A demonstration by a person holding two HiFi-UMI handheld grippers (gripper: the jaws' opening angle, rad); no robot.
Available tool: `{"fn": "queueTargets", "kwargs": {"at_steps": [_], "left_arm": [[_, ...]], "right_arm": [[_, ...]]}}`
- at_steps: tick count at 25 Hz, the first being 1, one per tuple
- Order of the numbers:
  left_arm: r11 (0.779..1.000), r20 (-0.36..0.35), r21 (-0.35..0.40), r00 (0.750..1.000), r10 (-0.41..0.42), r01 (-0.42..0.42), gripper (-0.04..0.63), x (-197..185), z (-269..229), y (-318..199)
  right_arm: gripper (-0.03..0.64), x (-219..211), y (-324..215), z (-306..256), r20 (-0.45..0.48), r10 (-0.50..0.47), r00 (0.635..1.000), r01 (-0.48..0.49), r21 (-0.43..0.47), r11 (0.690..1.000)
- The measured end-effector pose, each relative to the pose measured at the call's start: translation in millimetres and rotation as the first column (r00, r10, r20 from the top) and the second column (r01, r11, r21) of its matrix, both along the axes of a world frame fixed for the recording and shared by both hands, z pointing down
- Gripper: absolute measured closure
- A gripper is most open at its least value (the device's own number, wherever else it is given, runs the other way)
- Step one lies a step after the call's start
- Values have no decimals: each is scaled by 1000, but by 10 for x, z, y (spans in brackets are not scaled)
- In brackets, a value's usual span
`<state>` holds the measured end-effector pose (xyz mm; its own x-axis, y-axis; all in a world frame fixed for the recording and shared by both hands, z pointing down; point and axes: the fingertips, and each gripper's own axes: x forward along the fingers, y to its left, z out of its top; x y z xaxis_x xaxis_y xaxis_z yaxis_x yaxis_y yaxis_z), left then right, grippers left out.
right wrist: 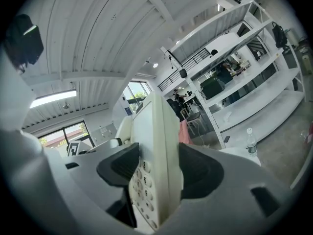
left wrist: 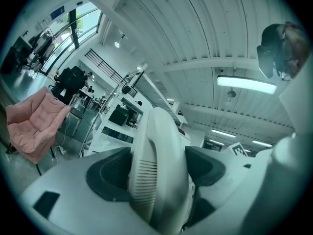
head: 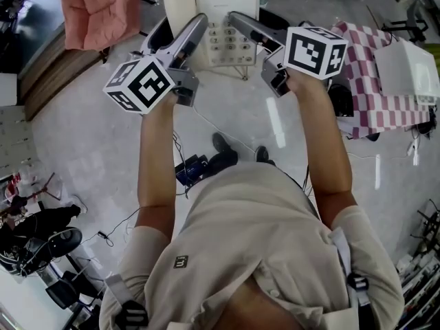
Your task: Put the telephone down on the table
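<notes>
A pale grey floor [head: 82, 143] lies open below, with a pink chair [head: 96, 9] at the upper left and a worktop [head: 385, 81] under a checked cloth at the right edge. The telephone [head: 220, 26] hangs in the air between them, resting on nothing. The left hand-held gripper [head: 196, 29] pinches its handset side, and the right hand-held gripper [head: 240, 23] pinches its keypad edge.

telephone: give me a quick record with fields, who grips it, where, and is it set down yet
telephone: cream desk phone, held above the floor
left hand-held gripper: shut on the handset side
right hand-held gripper: shut on the keypad side
set down: not yet
nearby: checked cloth at right, pink chair at left
</notes>
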<state>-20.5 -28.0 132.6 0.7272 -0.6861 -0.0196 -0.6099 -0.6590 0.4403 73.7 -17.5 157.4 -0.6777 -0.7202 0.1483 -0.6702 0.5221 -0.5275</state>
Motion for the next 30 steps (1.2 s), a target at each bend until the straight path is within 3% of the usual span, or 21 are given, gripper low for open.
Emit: {"fn": "queueTargets", "kwargs": {"at_steps": [18,30], "left_arm": [[998,-25,2,998,57,-57,253,-516,3,-533],[1000,-5,15,1000,-23,23,253,-774,-27,-684]], "right_arm": [[379,-518,-475,-27,-32,56,998,-56,2,998],[379,-771,-706,-43,-16,-29,999,30,13,999]]}}
